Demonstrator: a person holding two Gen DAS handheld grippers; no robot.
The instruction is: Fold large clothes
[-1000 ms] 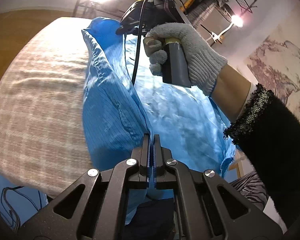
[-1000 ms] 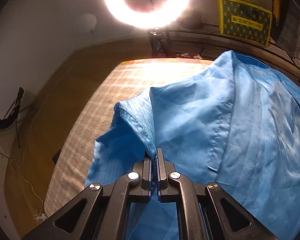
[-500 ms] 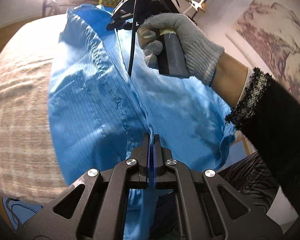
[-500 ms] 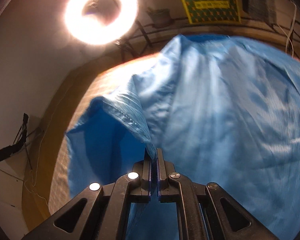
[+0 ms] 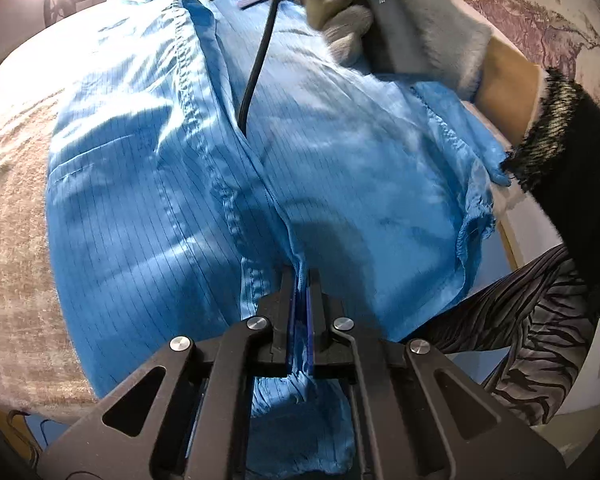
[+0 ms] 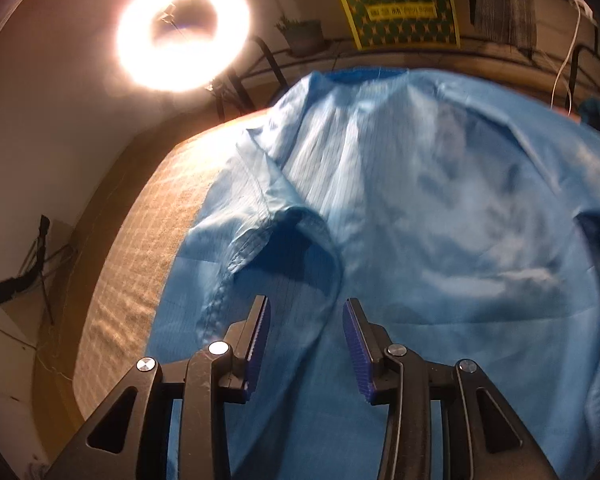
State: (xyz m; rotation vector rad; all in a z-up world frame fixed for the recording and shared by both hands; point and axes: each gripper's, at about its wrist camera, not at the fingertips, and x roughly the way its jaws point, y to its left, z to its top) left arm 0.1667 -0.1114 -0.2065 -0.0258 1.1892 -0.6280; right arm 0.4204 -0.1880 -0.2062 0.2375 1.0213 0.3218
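Observation:
A large blue pinstriped garment (image 5: 148, 184) lies spread over a beige checked table (image 5: 12, 248). My left gripper (image 5: 300, 276) is shut on a fold of the blue garment at its near edge; bunched cloth hangs below the jaws. My right gripper (image 6: 305, 308) is open, its blue-padded fingers (image 6: 262, 320) just above the garment (image 6: 440, 240), beside a folded-over hem edge (image 6: 236, 256). In the left wrist view the gloved right hand (image 5: 400, 12) holds the right gripper's handle at the top, above the garment's far part.
A bright ring light (image 6: 182, 36) on a stand is beyond the table's far end. A yellow patterned sign (image 6: 398, 10) and a potted plant (image 6: 304, 34) sit on a shelf behind. A black cable (image 5: 256, 60) hangs over the garment. The table edge (image 6: 96, 304) runs along the left.
My right gripper has opened and let go of the garment's edge, which now lies folded over on the cloth. My left gripper stays shut on the fabric, and the garment lies flatter.

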